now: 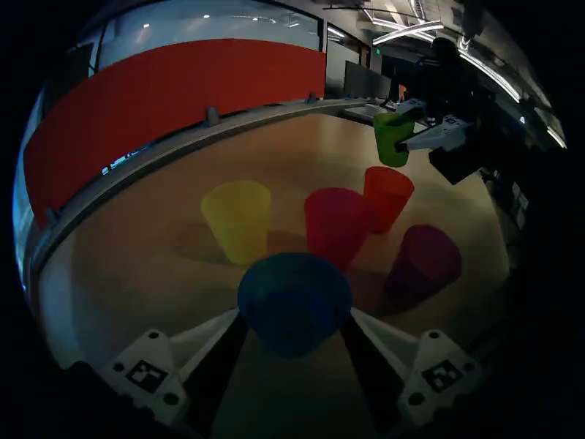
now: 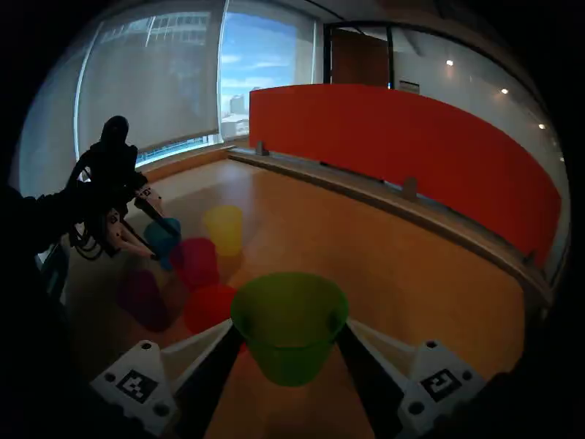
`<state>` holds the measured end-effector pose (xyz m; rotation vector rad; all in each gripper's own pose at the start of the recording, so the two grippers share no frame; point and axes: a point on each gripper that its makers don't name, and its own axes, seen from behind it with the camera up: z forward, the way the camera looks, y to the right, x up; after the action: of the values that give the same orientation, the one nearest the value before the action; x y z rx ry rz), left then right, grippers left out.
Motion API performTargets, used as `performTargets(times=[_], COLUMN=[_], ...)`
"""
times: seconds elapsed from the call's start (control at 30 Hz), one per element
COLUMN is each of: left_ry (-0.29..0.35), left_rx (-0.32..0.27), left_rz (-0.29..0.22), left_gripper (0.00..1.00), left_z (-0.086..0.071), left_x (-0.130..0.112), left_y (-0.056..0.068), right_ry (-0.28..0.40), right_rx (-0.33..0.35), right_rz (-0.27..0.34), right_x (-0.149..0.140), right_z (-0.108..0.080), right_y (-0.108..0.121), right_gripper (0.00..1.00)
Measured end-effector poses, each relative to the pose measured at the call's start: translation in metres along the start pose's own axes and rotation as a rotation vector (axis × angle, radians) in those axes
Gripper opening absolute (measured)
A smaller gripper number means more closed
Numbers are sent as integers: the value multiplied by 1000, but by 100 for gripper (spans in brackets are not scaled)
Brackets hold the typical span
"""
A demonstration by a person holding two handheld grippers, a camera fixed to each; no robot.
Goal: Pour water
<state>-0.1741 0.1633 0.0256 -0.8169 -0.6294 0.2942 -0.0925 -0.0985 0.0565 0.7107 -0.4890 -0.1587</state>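
Observation:
My left gripper (image 1: pixel 295 322) is shut on a blue cup (image 1: pixel 295 300), held upright above the wooden table (image 1: pixel 146 271). Beyond it stand a yellow cup (image 1: pixel 238 218), a crimson cup (image 1: pixel 336 223), a red cup (image 1: pixel 387 194) and a purple cup (image 1: pixel 424 263). My right gripper (image 2: pixel 291 338) is shut on a green cup (image 2: pixel 290 322), also upright over the table (image 2: pixel 409 278). From the left gripper view the green cup (image 1: pixel 391 139) hangs at the far right. In the right gripper view the blue cup (image 2: pixel 162 239) shows at left beside the crimson cup (image 2: pixel 196 262), yellow cup (image 2: pixel 224 228), red cup (image 2: pixel 210 307) and purple cup (image 2: pixel 142 296).
A long red partition (image 1: pixel 175 95) runs along the table's far edge; it appears as the red partition (image 2: pixel 409 146) behind the table too. A person's dark arm (image 2: pixel 51 212) holds the other gripper at left. Large windows (image 2: pixel 146 88) stand behind.

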Motion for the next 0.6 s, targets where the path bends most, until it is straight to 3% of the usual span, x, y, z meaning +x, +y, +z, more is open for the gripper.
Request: performTargets(times=[0.6], left_ry=[9], left_rx=[-16], left_rz=[-22], left_gripper=[87], left_z=[-4], left_x=[-6], left_y=[1], right_ry=[-41], right_rx=[-15], right_rz=[3], right_x=[-18], right_z=[8], right_y=[4], right_gripper=[88])
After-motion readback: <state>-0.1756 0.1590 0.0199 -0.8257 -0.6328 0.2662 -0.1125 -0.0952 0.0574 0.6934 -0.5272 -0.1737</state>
